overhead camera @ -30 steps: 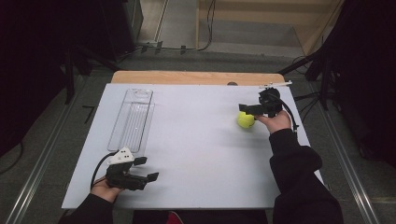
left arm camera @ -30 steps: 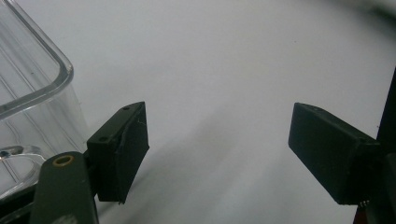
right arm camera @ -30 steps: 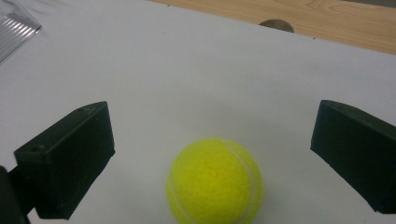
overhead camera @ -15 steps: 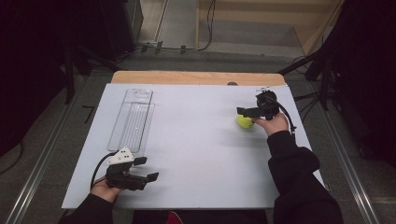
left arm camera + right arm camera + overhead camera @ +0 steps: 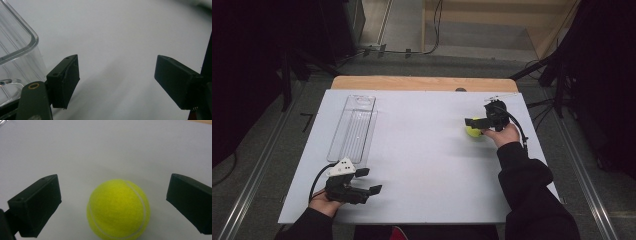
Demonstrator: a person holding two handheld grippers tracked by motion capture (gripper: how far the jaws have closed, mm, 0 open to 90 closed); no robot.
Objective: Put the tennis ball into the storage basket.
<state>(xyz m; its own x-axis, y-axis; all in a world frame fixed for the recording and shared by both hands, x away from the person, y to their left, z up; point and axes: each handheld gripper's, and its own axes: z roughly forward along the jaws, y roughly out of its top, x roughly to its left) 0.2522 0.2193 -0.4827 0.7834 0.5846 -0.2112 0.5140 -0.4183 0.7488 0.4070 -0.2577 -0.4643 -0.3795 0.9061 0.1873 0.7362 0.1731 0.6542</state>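
Note:
A yellow-green tennis ball (image 5: pixel 472 131) (image 5: pixel 118 208) rests on the white table at the right. My right gripper (image 5: pixel 476 125) (image 5: pixel 113 202) is open, its two black jaws standing wide on either side of the ball without touching it. My left gripper (image 5: pixel 368 182) (image 5: pixel 116 82) is open near the table's front left corner, with bare table between its jaws. A clear plastic tray (image 5: pixel 353 127) (image 5: pixel 15 47) lies lengthwise on the left half, its near corner just beside the left gripper's left jaw.
The white table top (image 5: pixel 422 165) lies on a wooden board whose far edge (image 5: pixel 422 83) shows at the back. Black stands and cables crowd the floor beyond the table and at its right side.
The right gripper has come down and slightly nearer around the ball. The ball and the left gripper have stayed where they were.

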